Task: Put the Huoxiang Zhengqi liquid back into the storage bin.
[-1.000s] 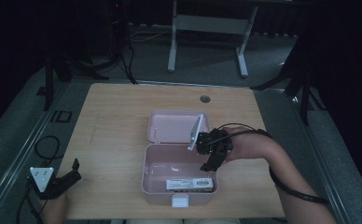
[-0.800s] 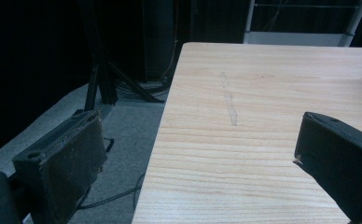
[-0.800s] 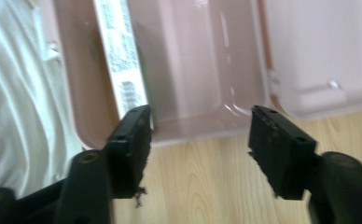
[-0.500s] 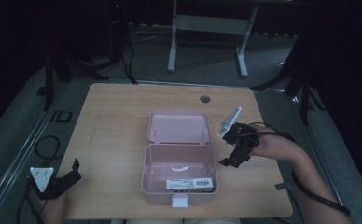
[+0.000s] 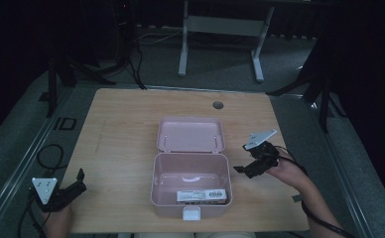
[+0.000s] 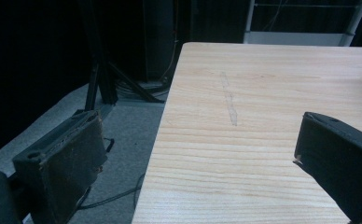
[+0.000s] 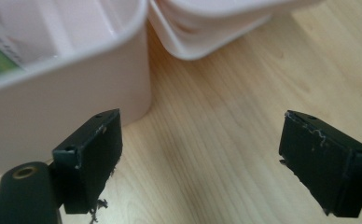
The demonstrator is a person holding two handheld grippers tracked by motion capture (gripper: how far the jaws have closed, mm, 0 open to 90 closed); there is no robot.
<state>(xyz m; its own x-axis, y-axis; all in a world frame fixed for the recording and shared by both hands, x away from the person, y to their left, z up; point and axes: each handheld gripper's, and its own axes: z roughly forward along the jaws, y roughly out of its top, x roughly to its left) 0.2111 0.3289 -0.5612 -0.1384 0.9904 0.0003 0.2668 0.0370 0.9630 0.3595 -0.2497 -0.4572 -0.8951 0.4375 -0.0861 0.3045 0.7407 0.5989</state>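
Beside the pink box (image 5: 190, 171), right gripper (image 5: 244, 169) has dropped lower, jaws apart.

pink box (image 5: 190, 191) | lid (image 5: 191, 135) open, flat behind | mid-table

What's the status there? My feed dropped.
Left gripper open, empty, near table corner. Right gripper open, empty, beside pink box. Lid laid open, packet inside. Nothing in the way.

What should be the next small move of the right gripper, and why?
Probably rest it on the table. The right gripper is open and holds nothing, beside the pink box, whose lid already lies open.
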